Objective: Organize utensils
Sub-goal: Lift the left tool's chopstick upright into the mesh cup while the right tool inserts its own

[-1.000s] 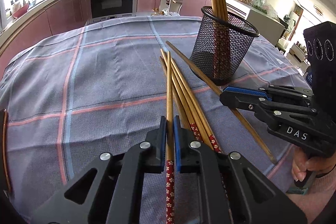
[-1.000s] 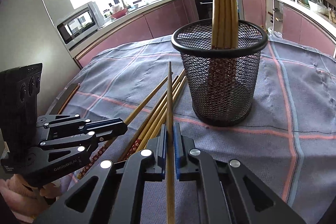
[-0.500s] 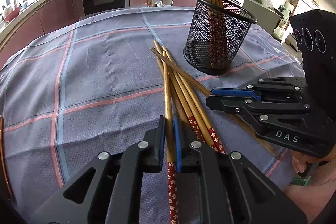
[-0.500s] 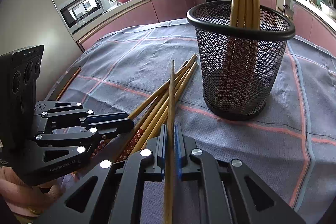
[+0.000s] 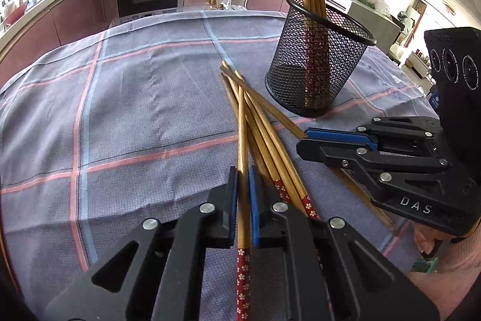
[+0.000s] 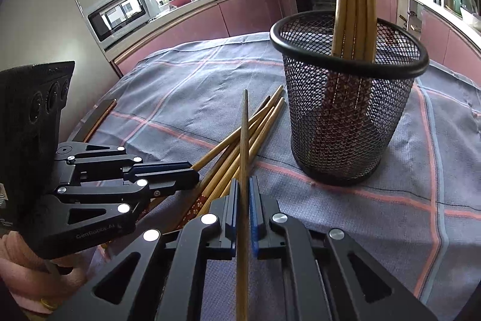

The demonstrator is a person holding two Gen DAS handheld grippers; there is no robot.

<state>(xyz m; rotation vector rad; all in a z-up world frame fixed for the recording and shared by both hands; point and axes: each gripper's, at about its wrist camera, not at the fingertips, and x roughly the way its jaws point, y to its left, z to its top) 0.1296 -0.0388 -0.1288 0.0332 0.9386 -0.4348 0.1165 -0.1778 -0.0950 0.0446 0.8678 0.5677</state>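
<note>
One chopstick (image 5: pixel 242 140) was gripped between the pads of the left tongs (image 5: pixel 243 182), and another chopstick (image 6: pixel 244 146) was clamped in the right tongs (image 6: pixel 244 194). The loose chopsticks (image 5: pixel 270 146) were fanned on the cloth-covered bench (image 5: pixel 135 110), just beside the upright mesh holder (image 6: pixel 348 116), in which several more were stood.

glossy wooden chopsticks (image 5: pixel 242 122), black metal mesh holder (image 5: pixel 318 71), matt woven tablecloth (image 5: pixel 144 110).
</note>
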